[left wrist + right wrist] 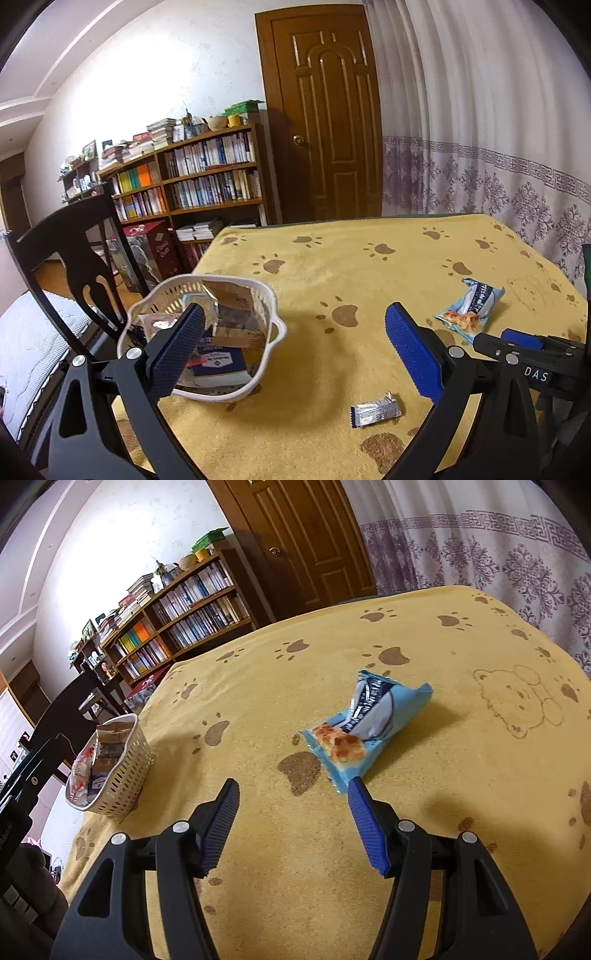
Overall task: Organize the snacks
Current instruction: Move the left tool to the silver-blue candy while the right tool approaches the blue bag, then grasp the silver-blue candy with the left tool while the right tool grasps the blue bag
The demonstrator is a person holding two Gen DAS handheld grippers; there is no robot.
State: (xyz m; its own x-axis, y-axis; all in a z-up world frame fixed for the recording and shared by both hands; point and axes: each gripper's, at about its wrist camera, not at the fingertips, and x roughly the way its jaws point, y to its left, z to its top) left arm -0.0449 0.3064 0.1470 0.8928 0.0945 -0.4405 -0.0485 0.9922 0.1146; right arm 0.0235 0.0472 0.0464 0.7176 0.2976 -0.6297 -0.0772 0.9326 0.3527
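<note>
A white slotted basket (275,325) (125,771) holding several snack packets stands near the table's left edge. A light blue snack bag (469,308) (365,727) lies on the yellow cloth to the right. A small silver wrapped bar (375,410) lies nearer me. My left gripper (295,325) is open above the cloth, its left finger in front of the basket. My right gripper (293,790) is open just short of the blue bag, its right fingertip at the bag's near corner. In the left wrist view the right gripper (517,341) shows at the right edge, beside the bag.
The table wears a yellow cloth with brown paw prints (369,266) (443,812). A dark wooden chair (74,266) stands at the left edge by the basket. A bookshelf (192,177), a brown door (325,122) and a patterned curtain (498,147) are behind.
</note>
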